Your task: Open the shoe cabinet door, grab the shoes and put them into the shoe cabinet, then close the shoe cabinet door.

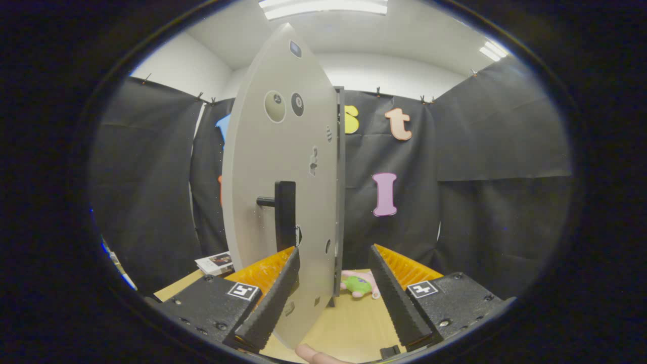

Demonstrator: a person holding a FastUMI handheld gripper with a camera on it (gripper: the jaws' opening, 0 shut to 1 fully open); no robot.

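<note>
Grey cabinet door (283, 167) is seen edge-on between parted fingers of gripper (333, 290), nothing clamped. Black handle (284, 215) near left finger should be pushed steadily, avoiding the toy (358, 284) beyond.

Staged recording booth, not a lived-in home. Black cloth (485, 151) clipped up as walls on all sides, plain white wall and ceiling above it, strip lights (323, 7) overhead. A lone grey cabinet door (283, 151) with black handle (284, 215) stands on a light wooden tabletop (349, 323). Booklets (215, 263) at the tabletop's far left edge; small plush toy (360, 284) near the door's foot.
</note>
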